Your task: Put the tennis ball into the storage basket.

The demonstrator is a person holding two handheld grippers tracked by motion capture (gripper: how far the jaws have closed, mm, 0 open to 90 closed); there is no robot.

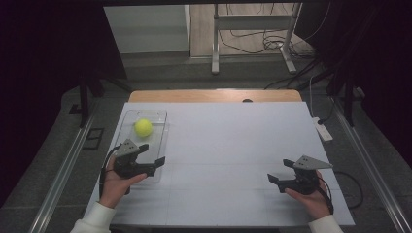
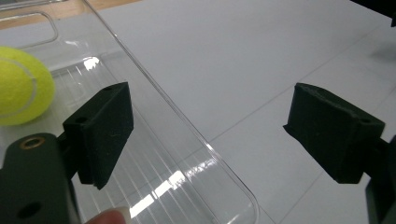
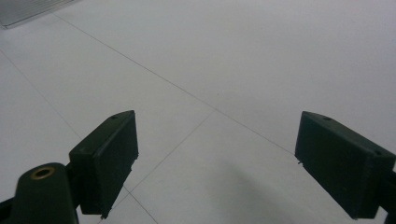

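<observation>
**Left gripper straddling the tray rim, ball not yet between the jaws**

I have the left gripper [image 1: 151, 154] low over the near end of the clear plastic tray [image 1: 163, 127]. Jaws wide apart, nothing in them. In the left gripper view one pad [image 2: 103, 130] hangs over the tray floor and the other sits outside over the white table [image 1: 233, 160], so the tray's long rim [image 2: 187, 126] runs right between them.

The tennis ball [image 1: 143, 127] rests inside the tray, toward its far half, apart from my jaws and off to one side of their line.

Risks as I read them:
- Closing now would pinch the rim, not the ball. The tray looks light; it could tilt or skid and set the ball rolling.
- Dropping lower without shifting over would land the outer pad on the rim.
- The ball is round and loose on a smooth floor. A nudge from one pad before the other arrives would likely push it to the far wall.
- The clear wall is hard to judge on camera; glare hides its edge.

The right gripper [image 1: 281, 169] hovers over bare table at the right, well apart, jaws wide and empty. No trouble there.
</observation>
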